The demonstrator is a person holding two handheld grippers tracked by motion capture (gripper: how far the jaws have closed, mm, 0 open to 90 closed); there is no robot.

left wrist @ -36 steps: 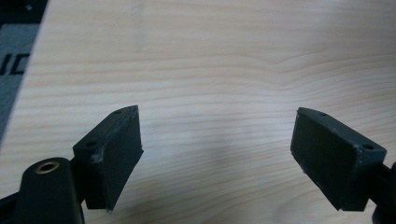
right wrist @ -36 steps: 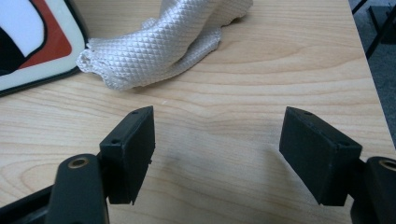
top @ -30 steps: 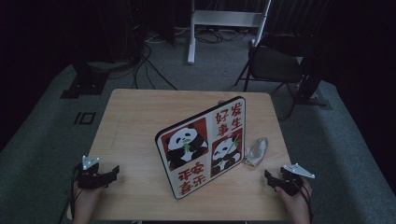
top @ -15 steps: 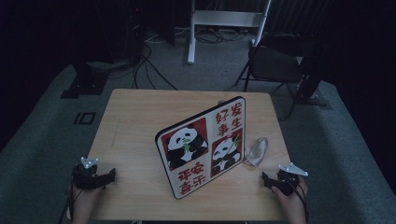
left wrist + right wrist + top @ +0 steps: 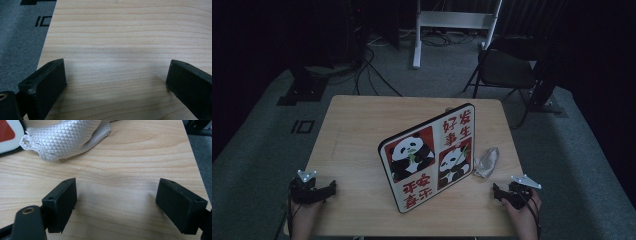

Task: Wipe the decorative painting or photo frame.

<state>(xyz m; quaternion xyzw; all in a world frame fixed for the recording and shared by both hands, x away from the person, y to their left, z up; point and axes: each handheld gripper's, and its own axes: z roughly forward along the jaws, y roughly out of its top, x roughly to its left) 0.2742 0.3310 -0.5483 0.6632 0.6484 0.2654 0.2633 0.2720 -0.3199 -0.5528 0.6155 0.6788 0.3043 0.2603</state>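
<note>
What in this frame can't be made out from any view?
- Table behind the panda board: hidden by the board, high view.
- Small object at the board's top edge: mostly hidden, too small to identify.
- White cloth: top cut off by the right gripper view's edge; folds hide its shape.

desk [image 5: 357, 130]: pale wood, smooth, matt grain
cloth [image 5: 65, 137]: white woven fabric, quilted diamond texture
panda board [image 5: 430, 155]: glossy, possibly plastic
fingers [image 5: 60, 203]: black matt plastic
floor [image 5: 257, 150]: grey carpet
</note>
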